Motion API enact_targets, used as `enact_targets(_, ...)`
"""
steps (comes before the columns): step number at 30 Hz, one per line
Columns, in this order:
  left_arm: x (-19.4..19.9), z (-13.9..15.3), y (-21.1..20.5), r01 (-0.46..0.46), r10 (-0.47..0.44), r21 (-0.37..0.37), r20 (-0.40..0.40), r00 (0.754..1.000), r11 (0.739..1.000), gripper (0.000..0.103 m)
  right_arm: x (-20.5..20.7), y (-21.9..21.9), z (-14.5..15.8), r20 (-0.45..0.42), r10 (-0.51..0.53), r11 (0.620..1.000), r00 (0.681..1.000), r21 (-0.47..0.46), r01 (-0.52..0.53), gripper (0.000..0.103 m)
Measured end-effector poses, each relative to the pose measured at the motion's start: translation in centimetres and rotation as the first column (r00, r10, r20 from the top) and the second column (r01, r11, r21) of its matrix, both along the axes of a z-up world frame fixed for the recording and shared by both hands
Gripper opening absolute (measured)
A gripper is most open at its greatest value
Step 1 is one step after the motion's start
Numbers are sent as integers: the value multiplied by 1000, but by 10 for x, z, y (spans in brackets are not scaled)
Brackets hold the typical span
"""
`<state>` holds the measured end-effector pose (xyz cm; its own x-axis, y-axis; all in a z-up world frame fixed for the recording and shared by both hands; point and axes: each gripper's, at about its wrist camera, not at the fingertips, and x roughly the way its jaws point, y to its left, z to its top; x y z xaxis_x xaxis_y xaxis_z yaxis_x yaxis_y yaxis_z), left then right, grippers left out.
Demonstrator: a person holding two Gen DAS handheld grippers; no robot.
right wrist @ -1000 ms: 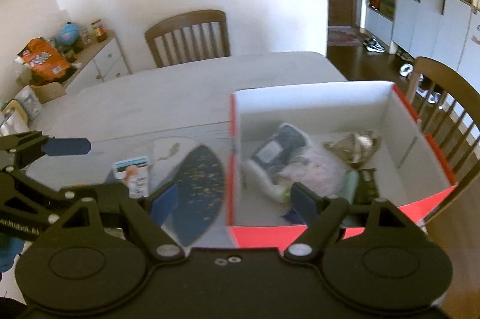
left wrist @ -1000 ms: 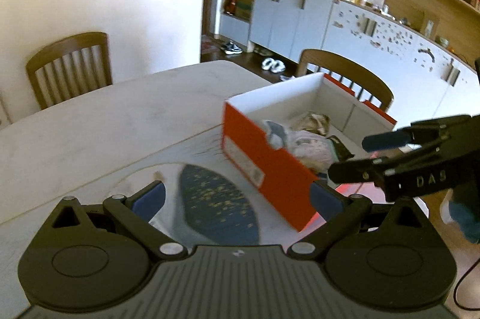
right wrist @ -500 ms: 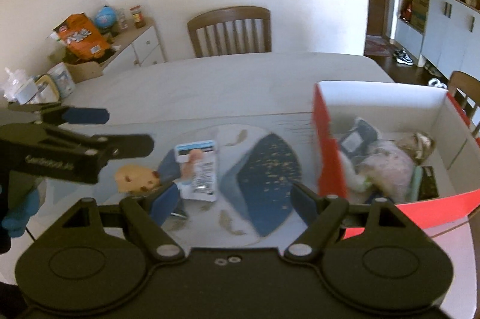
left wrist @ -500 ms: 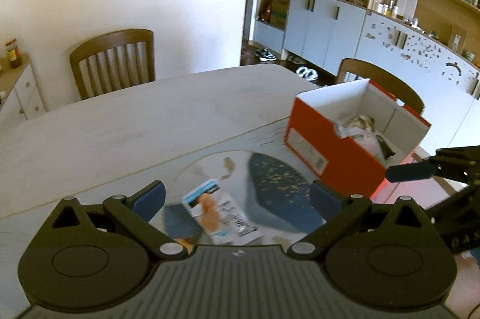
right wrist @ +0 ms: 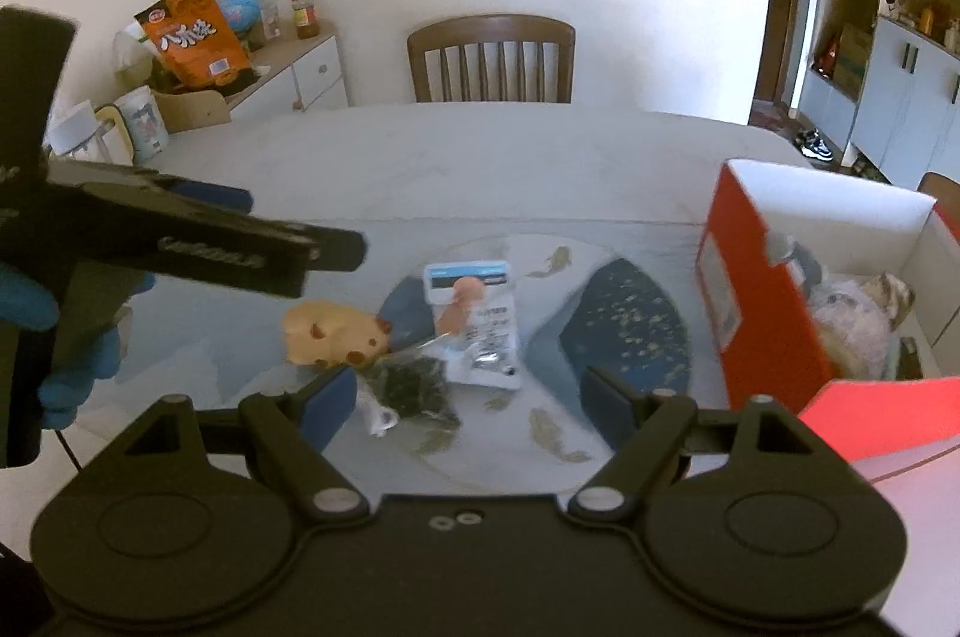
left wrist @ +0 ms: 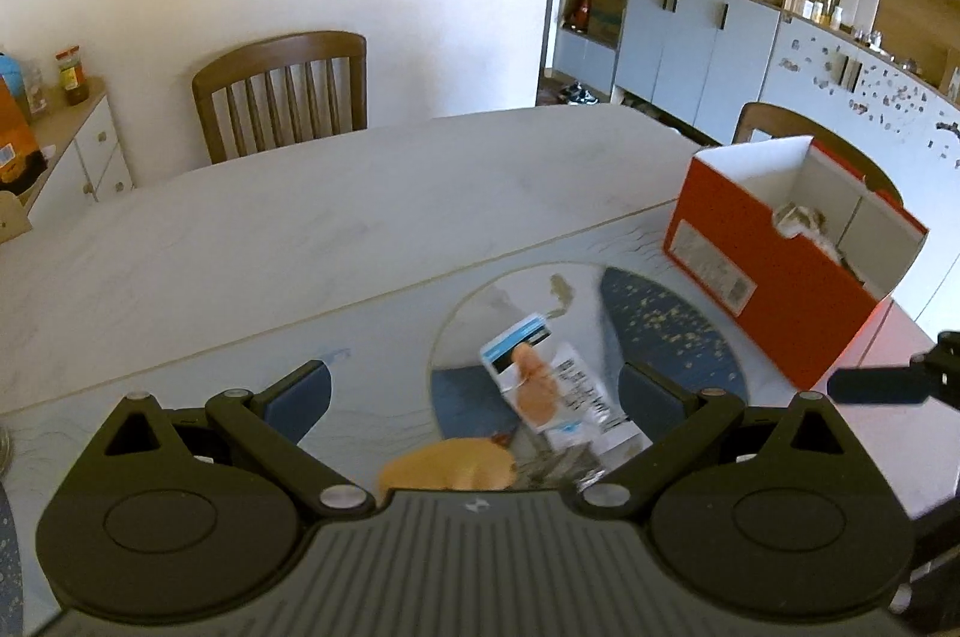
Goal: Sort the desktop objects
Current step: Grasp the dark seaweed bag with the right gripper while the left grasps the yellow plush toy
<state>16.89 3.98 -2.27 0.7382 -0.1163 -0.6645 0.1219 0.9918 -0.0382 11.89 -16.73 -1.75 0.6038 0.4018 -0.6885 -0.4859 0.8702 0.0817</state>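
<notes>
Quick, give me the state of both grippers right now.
Left gripper: jaws open, holding nothing.
Right gripper: jaws open, holding nothing.

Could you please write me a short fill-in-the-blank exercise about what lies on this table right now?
1. The box on the table has ___ outer walls.
2. The tan animal toy lies to the ___ of the white packet in the right wrist view.
3. The right gripper has its jaws ___ and holds nothing.
4. Both chairs are made of ___.

Missing words: orange; left; open; wood
</notes>
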Motion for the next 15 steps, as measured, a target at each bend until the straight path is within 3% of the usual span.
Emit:
enact_targets(7,6,-22,11,-5,6,35,-11,1000,999,103,-9,29,-19,20,-26,999,999,-45,27,75)
enact_targets(15,13,-41,15,21,-19,50,-35,999,999,103,-4,45,-44,-33,-45,998,998,-52,44,68)
